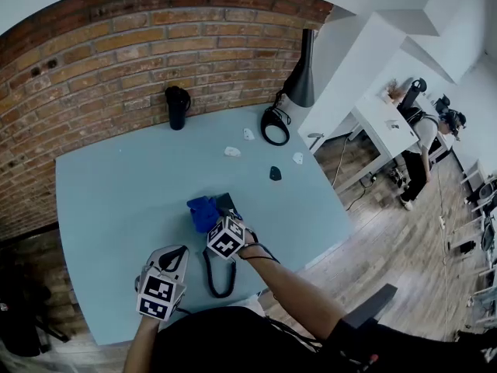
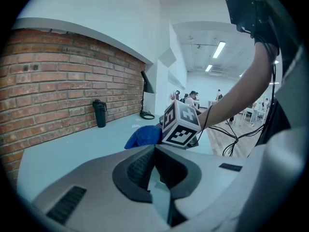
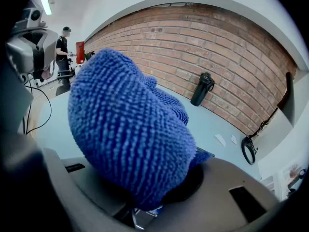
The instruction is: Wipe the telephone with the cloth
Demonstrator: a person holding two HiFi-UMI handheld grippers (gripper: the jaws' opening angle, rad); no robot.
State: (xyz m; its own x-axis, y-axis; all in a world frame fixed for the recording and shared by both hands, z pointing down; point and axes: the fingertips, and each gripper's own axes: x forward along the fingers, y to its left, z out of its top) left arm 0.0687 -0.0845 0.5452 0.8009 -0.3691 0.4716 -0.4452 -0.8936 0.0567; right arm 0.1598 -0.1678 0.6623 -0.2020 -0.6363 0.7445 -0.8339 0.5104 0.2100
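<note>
Closest to me, the blue cloth [image 3: 130, 129], a nubbly, looped microfibre bundle, is pinched between my right gripper's [image 1: 219, 222] jaws. It rests on the smooth pale blue table [image 1: 109, 185] near the front edge, bunched over a dark, flat telephone [image 1: 228, 201] that it mostly hides. My left gripper [image 2: 154, 151] hovers beside it, jaws pressed together on nothing. A thin black cord [image 1: 208, 274] loops between the grippers.
</note>
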